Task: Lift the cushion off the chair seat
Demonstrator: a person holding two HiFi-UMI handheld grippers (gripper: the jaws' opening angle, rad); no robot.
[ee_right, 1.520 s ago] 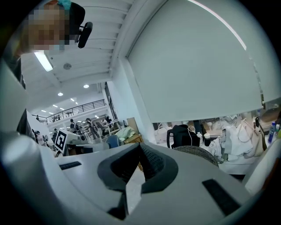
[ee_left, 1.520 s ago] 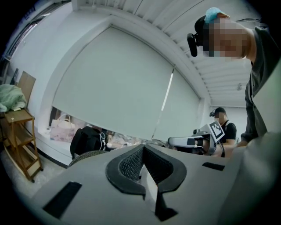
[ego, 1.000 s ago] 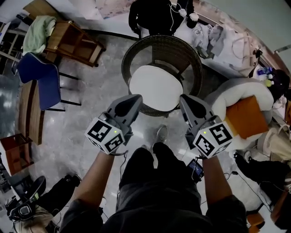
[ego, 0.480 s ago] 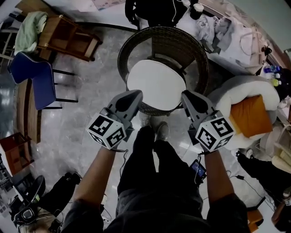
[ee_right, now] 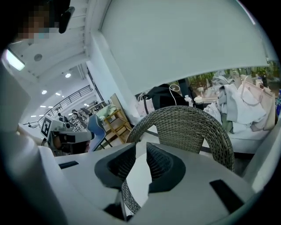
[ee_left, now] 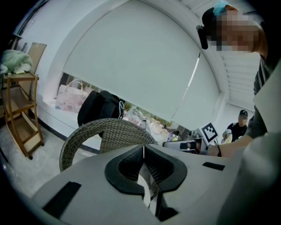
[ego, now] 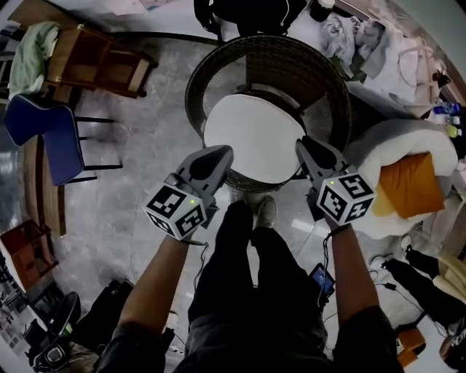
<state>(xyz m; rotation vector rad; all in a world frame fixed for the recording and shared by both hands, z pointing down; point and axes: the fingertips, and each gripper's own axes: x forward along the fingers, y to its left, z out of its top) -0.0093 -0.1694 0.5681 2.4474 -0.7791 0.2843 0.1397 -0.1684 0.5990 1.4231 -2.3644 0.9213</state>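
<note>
A round white cushion (ego: 251,135) lies on the seat of a grey wicker chair (ego: 218,69) straight ahead of me. My left gripper (ego: 222,151) hovers at the cushion's near left edge, shut and holding nothing; in the left gripper view (ee_left: 143,147) its pads meet in a thin line, with the wicker chair back (ee_left: 109,132) beyond. My right gripper (ego: 302,142) hovers at the cushion's near right edge. In the right gripper view its jaws (ee_right: 141,144) are opening, a narrow gap showing the white cushion (ee_right: 138,176) beyond, with nothing between them.
A blue chair (ego: 51,138) and a wooden rack (ego: 95,62) stand at left. At right is a white round armchair (ego: 378,149) with an orange cushion (ego: 408,182). A black bag (ego: 240,11) sits behind the wicker chair. My feet (ego: 266,211) are at its front.
Both grippers have sunk and moved forward toward the chair's front edge. The chair and cushion look larger and nearer. The right jaws have parted slightly.
</note>
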